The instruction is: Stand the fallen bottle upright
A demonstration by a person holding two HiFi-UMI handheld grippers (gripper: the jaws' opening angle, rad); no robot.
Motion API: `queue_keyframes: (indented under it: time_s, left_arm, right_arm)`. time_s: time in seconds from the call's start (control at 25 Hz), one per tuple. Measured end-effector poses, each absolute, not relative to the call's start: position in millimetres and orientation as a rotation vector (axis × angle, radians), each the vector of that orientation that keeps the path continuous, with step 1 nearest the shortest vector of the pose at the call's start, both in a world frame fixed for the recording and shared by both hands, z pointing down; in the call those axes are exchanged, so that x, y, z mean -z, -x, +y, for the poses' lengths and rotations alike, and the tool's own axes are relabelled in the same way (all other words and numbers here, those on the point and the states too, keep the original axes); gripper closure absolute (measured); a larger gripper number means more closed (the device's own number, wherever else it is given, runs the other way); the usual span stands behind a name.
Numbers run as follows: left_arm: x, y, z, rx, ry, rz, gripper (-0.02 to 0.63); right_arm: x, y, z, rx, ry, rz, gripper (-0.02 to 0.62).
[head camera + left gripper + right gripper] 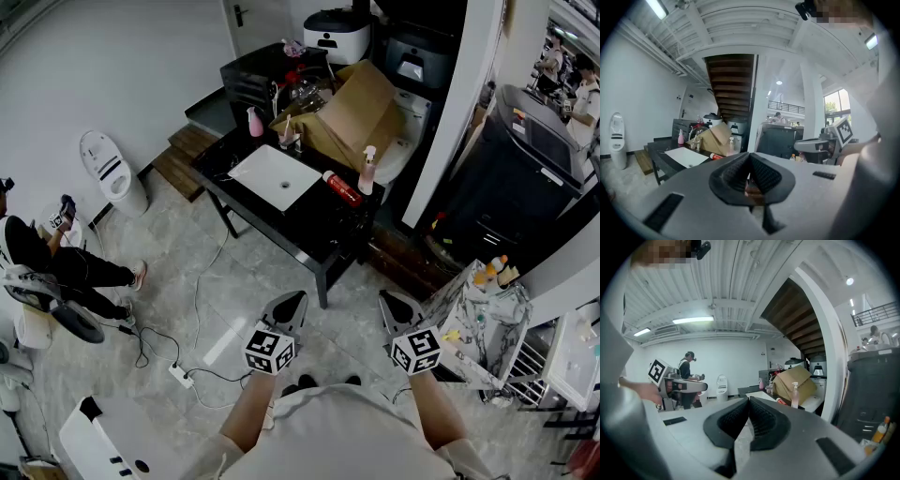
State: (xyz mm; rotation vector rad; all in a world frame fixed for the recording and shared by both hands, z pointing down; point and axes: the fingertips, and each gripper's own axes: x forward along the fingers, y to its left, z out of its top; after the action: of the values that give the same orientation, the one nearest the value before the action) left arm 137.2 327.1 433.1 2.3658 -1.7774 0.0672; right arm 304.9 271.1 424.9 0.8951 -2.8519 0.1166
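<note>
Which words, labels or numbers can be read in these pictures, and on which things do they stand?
None can be read.
Red bottle lying on the black table: label too small to read.
Cubes on the left gripper and right gripper: square marker patterns only, no letters.

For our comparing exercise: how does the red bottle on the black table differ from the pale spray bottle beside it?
The red bottle lies on its side; the spray bottle stands upright. The red bottle is solid red; the spray bottle is pale with a white pump top. Both sit on the black table, right of the white basin.
</note>
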Motion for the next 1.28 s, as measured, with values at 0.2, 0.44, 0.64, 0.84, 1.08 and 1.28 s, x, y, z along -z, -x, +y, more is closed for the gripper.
queue_keyframes:
  time_s: [0.2, 0.44, 0.64, 0.84, 1.08, 1.28]
  left_arm:
    - [-432, -137, 327, -0.06, -2.366, -1.783, 0.6]
    - [-431, -133, 324, -0.054, -2.367, -1.772, 0.6]
    - [-430, -131, 326, -0.055, -2.369, -1.764, 0.6]
    - [-435, -124, 328, -0.058, -2.368, -1.749, 0.6]
    - [-439, -113, 328, -0.063, -2.38, -1.728, 0.6]
    - [-440, -102, 329, -0.065, -2.389, -1.707, 0.6]
  right_arm:
    - [-423, -304, 272, -0.101, -0.881, -2.856, 0.566]
    - [-421, -298, 270, -0.102, -0.879, -2.852, 0.566]
    - [-419, -296, 273, -0.118, -0.885, -2.862, 0.566]
    - [-421, -290, 275, -0.142, -0.9, -2.863, 0.565]
    - [-426, -283, 274, -0.16, -0.946, -2.834, 0.563]
    - [-424, -272, 275, -0.15, -0.96, -2.828, 0.561]
